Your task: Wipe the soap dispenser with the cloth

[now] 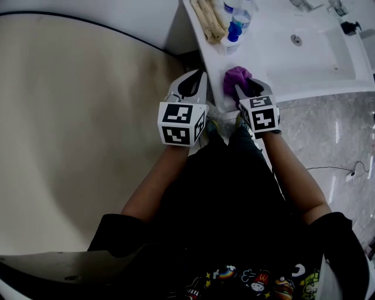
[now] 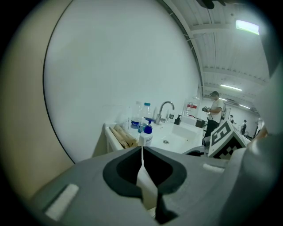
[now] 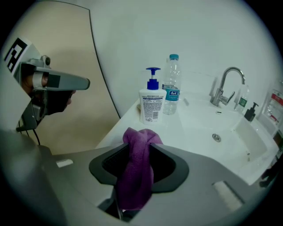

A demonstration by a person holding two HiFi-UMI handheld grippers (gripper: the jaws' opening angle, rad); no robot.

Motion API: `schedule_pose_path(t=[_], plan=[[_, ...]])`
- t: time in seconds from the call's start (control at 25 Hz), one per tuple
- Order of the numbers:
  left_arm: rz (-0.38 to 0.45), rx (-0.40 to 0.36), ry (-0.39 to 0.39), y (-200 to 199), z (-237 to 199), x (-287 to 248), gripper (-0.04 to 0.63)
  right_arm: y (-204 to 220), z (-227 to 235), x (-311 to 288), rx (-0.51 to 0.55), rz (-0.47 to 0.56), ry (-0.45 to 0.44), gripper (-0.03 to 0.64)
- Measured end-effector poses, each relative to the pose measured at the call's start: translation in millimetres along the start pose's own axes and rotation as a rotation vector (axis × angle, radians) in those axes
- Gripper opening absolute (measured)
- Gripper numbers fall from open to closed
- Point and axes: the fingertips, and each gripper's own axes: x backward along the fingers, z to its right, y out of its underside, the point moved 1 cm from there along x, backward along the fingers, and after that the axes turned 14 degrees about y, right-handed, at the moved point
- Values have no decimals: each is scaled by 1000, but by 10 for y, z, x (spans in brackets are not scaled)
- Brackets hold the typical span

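Right gripper view shows the right gripper (image 3: 140, 143) clamped on a purple cloth (image 3: 139, 172), which is bunched between its 2 jaws with a fold sticking up past the tips and the rest hanging down toward the camera. Beyond the cloth, the soap dispenser (image 3: 152, 103), white with a blue pump, stands upright on the white counter (image 3: 128, 121) near the counter's left end, apart from the cloth and untouched. A clear water bottle (image 3: 171, 86) with a blue label stands just beside it, on the side toward the chrome faucet (image 3: 225, 84) and the basin (image 3: 221, 132). Head view has the right gripper at the counter's near edge with the cloth over that edge, and the dispenser farther along the counter, next to a beige bundle (image 1: 210, 17). The left gripper (image 2: 142, 150) has its jaws together with nothing between them, only a thin bright seam showing; it hangs off the counter's end, beside the right gripper, pointing toward the dispenser and faucet. A person (image 2: 214, 110) stands far off behind the sink.
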Motion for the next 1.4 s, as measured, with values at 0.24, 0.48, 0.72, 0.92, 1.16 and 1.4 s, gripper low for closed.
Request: schedule_pose_path(t=[0.24,0.48,0.72,0.92,1.16,1.4], plan=[[11,-21,35,-118,46,-81,6,-433,10,370,-63,150,2,129],[50,-74,67,-371,154,-131,6,-1196,74,887,-76,398,14,51],[173,-168,71,-895,322,55,6,-1562,167,1244,-93,560,24,25],[217,-197,62,-1057,412,197,6,-1537,185,1403,-83,586,45,23],[209,-185,56,-969,465,270,6,-1449,179,1468,-90,573,47,23],[207,-190,58,-916,543,298,6,-1418,148,1482,-85,575,49,23]])
